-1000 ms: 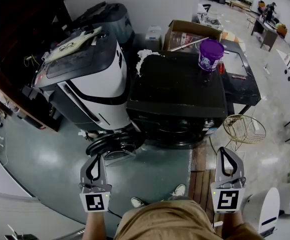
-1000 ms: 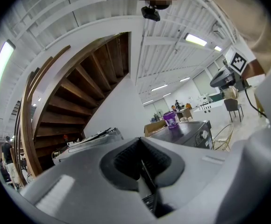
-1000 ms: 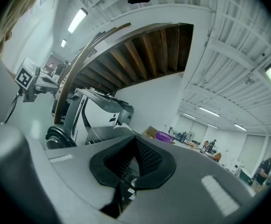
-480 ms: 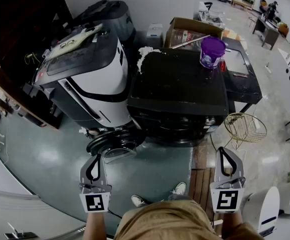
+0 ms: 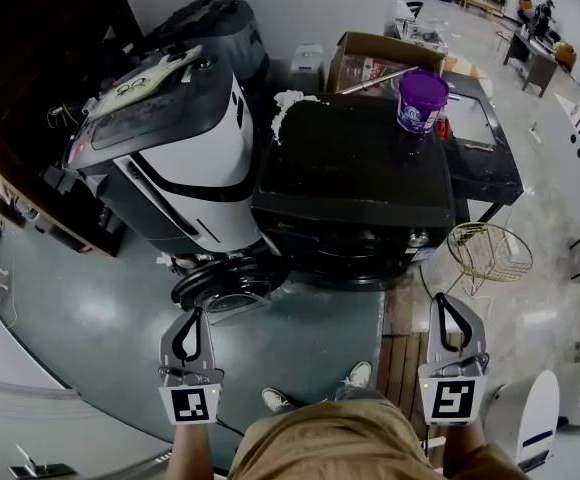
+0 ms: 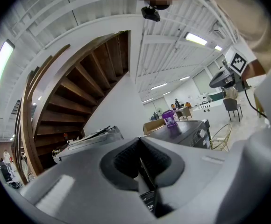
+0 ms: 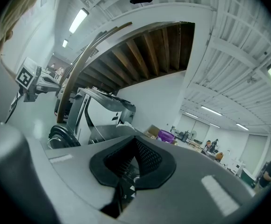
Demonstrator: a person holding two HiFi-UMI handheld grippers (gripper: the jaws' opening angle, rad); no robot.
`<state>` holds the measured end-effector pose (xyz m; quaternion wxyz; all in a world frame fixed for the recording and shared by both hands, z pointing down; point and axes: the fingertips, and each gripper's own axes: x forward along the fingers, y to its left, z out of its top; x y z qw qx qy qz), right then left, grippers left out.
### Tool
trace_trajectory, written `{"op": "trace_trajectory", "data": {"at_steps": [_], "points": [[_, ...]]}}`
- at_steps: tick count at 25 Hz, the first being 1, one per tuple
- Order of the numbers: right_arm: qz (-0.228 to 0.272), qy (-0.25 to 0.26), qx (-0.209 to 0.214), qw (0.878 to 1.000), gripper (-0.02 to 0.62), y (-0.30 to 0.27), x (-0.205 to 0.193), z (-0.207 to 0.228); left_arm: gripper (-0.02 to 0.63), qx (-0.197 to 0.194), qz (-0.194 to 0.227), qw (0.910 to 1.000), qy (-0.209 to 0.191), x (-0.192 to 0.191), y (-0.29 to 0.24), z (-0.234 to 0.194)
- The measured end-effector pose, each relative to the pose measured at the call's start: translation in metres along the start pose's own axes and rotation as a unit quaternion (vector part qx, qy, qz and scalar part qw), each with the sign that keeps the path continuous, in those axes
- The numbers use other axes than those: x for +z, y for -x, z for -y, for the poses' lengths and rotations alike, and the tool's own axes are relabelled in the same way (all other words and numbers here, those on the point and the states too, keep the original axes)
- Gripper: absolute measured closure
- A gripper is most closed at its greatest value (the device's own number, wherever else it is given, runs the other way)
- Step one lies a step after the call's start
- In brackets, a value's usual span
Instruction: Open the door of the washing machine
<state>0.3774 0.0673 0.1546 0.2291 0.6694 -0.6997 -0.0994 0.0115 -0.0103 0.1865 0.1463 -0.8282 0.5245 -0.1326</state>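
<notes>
The left gripper (image 6: pixel 140 141) fills the foreground, its jaws pressed together with nothing between them. Past its tips stands the black washing machine (image 6: pixel 186 129) (a round knob shows on its front), with a purple tub (image 6: pixel 168 117) on top. A wire basket (image 6: pixel 219 136) stands beside it to the right. A grey-lidded machine (image 6: pixel 86 140) sits to the left, under a wooden staircase (image 6: pixel 84 87).

Two tongs, left (image 5: pixel 194 313) and right (image 5: pixel 439 300), face one black washing machine (image 5: pixel 355 183), one white machine (image 5: pixel 185 158), one purple tub (image 5: pixel 421 101), one cardboard box (image 5: pixel 370 63) and one wire basket (image 5: pixel 488 253).
</notes>
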Motion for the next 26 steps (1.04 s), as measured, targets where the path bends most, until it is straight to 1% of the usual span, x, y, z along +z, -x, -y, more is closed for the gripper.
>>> {"op": "trace_trajectory", "data": {"at_steps": [4,11,17,26], "points": [[0.001,-0.002,-0.003,1.0,0.591,0.0017,-0.0001,0.0012,0.546,0.0,0.006,1.0,0.0,0.0021,0.0003,0.0009],[0.0,-0.003,-0.002,1.0,0.591,0.0038,-0.0018,-0.0022,0.546,0.0,-0.001,1.0,-0.001,-0.0002,0.0039,0.0011],[0.007,-0.002,-0.001,1.0,0.592,0.0029,0.0042,-0.004,0.546,0.0,0.006,1.0,-0.004,0.0021,0.0054,-0.0018],[0.01,-0.001,0.002,1.0,0.591,0.0005,0.0069,-0.0062,0.546,0.004,0.005,1.0,-0.003,0.0006,0.006,-0.0044]]}}
